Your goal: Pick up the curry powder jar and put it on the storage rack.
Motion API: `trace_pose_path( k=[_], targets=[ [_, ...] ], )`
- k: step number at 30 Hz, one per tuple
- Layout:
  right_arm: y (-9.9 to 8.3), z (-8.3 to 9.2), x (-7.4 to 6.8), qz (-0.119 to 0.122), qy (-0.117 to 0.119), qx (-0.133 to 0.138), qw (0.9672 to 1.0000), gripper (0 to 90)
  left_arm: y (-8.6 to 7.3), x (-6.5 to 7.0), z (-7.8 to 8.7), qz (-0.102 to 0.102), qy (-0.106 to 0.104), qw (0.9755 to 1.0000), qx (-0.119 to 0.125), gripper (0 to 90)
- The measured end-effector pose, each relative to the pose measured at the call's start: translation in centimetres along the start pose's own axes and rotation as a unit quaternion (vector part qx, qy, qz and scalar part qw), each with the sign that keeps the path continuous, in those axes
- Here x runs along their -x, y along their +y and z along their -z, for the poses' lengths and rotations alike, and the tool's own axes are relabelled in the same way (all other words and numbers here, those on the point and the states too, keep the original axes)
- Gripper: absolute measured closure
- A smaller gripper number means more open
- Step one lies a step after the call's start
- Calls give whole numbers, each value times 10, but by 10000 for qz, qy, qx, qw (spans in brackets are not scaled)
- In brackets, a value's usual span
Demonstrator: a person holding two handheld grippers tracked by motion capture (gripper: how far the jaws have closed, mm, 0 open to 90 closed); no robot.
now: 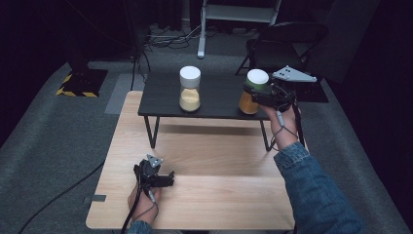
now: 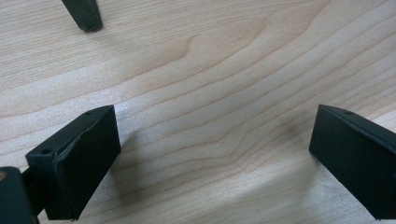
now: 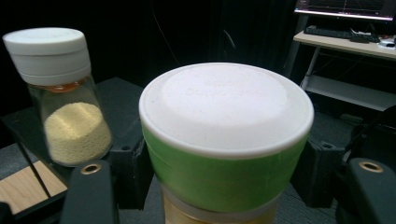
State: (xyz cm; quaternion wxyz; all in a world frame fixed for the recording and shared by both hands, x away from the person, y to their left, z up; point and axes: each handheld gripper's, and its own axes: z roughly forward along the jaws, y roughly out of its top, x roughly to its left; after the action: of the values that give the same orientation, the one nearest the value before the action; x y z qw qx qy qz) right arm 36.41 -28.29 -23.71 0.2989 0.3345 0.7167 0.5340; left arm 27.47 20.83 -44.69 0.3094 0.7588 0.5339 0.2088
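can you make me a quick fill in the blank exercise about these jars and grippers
1. The right gripper is shut on the jar with the ____ band under its white lid.
2. The other jar, with pale yellow grains, stands on the small ____ table.
3. The left gripper rests on the wooden table with its jaws ____.

Missing words: green; black; open
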Motion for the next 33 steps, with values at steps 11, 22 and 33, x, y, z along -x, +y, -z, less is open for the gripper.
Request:
trace_pose_path(
  k=[11, 22, 33],
  targets=[
    [-10, -10, 15, -264, 13, -6, 9996, 226, 0, 0, 0, -3, -2, 10000, 2, 18],
    [-23, 22, 19, -332, 125, 50, 9994, 88, 0, 0, 0, -8, -2, 10000, 5, 18],
    [-69, 46, 16, -444, 240, -109, 9987, 84, 0, 0, 0, -4, -2, 10000, 2, 18]
  ],
)
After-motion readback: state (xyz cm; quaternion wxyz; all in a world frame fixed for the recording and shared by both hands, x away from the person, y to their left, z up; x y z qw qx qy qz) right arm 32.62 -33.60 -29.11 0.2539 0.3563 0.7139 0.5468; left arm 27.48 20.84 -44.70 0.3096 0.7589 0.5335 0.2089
